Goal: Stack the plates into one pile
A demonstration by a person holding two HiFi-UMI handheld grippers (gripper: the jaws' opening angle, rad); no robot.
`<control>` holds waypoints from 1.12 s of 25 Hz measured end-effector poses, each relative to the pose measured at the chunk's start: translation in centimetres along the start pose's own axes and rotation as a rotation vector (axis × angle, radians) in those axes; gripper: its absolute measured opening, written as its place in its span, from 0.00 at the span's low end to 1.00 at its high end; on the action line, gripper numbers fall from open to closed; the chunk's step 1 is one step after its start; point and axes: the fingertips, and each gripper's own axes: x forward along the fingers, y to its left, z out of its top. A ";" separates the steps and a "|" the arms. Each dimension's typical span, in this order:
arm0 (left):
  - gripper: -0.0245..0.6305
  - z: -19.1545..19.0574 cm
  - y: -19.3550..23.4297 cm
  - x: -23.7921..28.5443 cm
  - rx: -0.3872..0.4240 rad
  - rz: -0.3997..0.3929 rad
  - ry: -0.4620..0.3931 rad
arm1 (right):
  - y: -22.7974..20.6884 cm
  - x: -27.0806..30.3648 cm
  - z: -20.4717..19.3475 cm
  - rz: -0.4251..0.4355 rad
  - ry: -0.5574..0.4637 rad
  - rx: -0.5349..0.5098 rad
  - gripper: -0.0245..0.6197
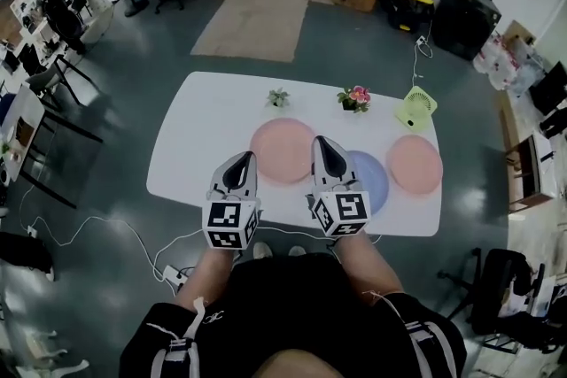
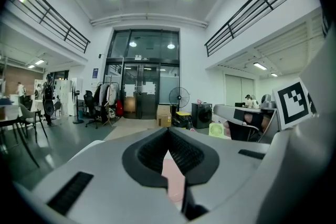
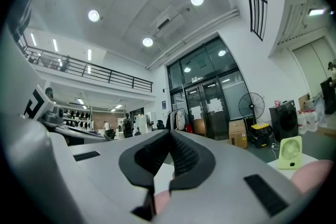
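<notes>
Three plates lie on the white table point(image 1: 195, 119): a large pink plate point(image 1: 282, 157) in the middle, a blue plate point(image 1: 372, 181) to its right, and a smaller pink plate point(image 1: 415, 164) further right. My left gripper point(image 1: 245, 158) hovers over the table's near edge, its tip at the large pink plate's left rim, jaws shut and empty. The right gripper point(image 1: 321, 141) sits between the large pink plate and the blue one, also shut and empty. In the left gripper view a strip of pink plate point(image 2: 174, 178) shows below the jaws. The right gripper view has a pink plate point(image 3: 315, 173) at lower right.
Two small flower pots point(image 1: 278, 98) point(image 1: 356, 98) and a green desk fan point(image 1: 415, 109) stand along the table's far edge. A cable runs on the floor at the near side. Chairs and desks stand far left, boxes and a floor fan beyond the table.
</notes>
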 end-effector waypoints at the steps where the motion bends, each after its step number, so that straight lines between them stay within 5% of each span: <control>1: 0.06 -0.2 0.4 0.2 -0.003 0.003 0.002 | 0.3 0.4 0.0 0.016 -0.011 -0.005 0.06; 5: 0.06 -0.8 2.4 0.3 -0.024 0.028 0.009 | 2.2 2.5 -0.8 0.098 -0.005 -0.010 0.23; 10: 0.06 -1.4 5.6 -0.4 -0.048 0.080 0.011 | 5.0 5.2 -4.2 0.166 0.085 -0.047 0.25; 18: 0.06 -4.1 10.4 -2.5 -0.093 0.174 0.047 | 9.5 6.5 -18.5 0.370 0.439 -0.280 0.27; 28: 0.06 -6.9 13.6 -4.3 -0.145 0.242 0.100 | 7.5 4.1 -33.3 0.495 0.809 -0.562 0.29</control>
